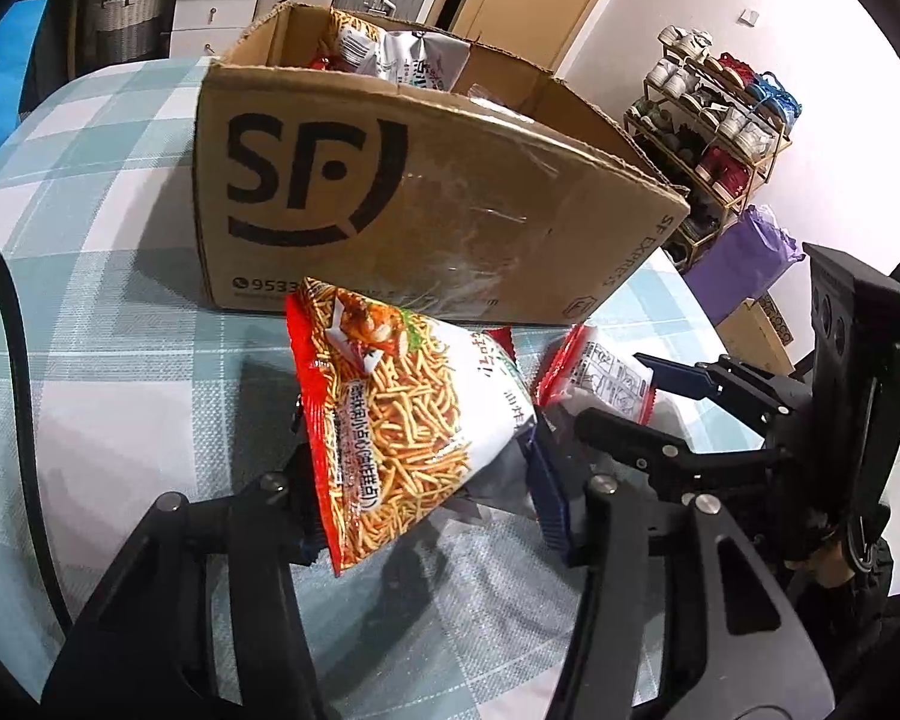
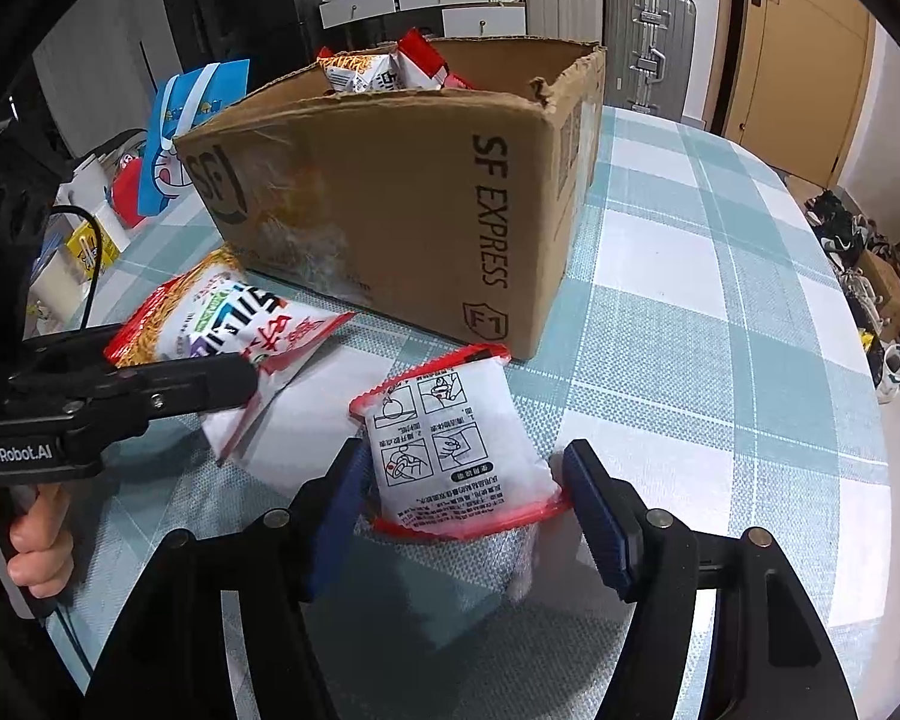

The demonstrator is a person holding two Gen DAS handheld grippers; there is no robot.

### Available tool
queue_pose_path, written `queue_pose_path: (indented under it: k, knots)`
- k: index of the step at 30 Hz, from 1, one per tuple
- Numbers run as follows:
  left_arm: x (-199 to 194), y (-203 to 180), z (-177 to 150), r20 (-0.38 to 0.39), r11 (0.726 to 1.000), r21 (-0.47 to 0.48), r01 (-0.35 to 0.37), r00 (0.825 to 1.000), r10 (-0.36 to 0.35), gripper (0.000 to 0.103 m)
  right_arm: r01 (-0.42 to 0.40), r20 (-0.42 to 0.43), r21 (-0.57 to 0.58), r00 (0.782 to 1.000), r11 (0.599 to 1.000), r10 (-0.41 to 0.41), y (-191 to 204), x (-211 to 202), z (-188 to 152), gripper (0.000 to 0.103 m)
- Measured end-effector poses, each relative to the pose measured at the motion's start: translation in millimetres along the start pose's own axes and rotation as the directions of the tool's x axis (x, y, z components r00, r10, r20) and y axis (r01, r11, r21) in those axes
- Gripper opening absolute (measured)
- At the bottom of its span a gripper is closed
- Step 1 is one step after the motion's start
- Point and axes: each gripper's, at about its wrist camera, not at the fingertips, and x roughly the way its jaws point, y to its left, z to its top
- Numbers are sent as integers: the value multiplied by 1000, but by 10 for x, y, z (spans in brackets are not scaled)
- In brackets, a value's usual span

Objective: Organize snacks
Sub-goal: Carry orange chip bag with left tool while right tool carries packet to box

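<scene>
A cardboard SF box [image 1: 390, 180] stands on the checked table and holds several snack packets [image 1: 390, 54]; it also shows in the right wrist view [image 2: 426, 192]. My left gripper [image 1: 426, 480] is shut on a red and white noodle-snack bag [image 1: 390, 420], held just above the table before the box; the bag also shows in the right wrist view [image 2: 234, 324]. My right gripper [image 2: 462, 510] has its jaws around a small white packet with a red edge [image 2: 450, 456], touching its sides, close to the table. That packet shows in the left wrist view [image 1: 606, 378].
The table has a teal and white checked cloth [image 2: 690, 300]. A blue cartoon bag [image 2: 192, 138] and small items sit at its left edge. A shoe rack [image 1: 714, 120] and a purple bag [image 1: 744, 264] stand beyond the right side. Suitcases [image 2: 648, 36] stand behind.
</scene>
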Motion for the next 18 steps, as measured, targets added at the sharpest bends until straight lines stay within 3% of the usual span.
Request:
queue_pose_path:
  k: [4, 7, 18]
  knots:
    - [-20, 14, -13, 5, 1000, -5, 2, 1000, -2, 50, 6, 11, -3, 1000, 1000, -6, 27, -15, -16, 62]
    - [-52, 36, -20, 11, 1000, -10, 8, 1000, -8, 50, -42, 33, 8, 999, 999, 42, 45, -67, -33, 60]
    - [-325, 10, -14, 60, 1000, -2, 23, 998, -23, 50, -33, 109, 9, 994, 999, 31, 125, -348, -78, 59]
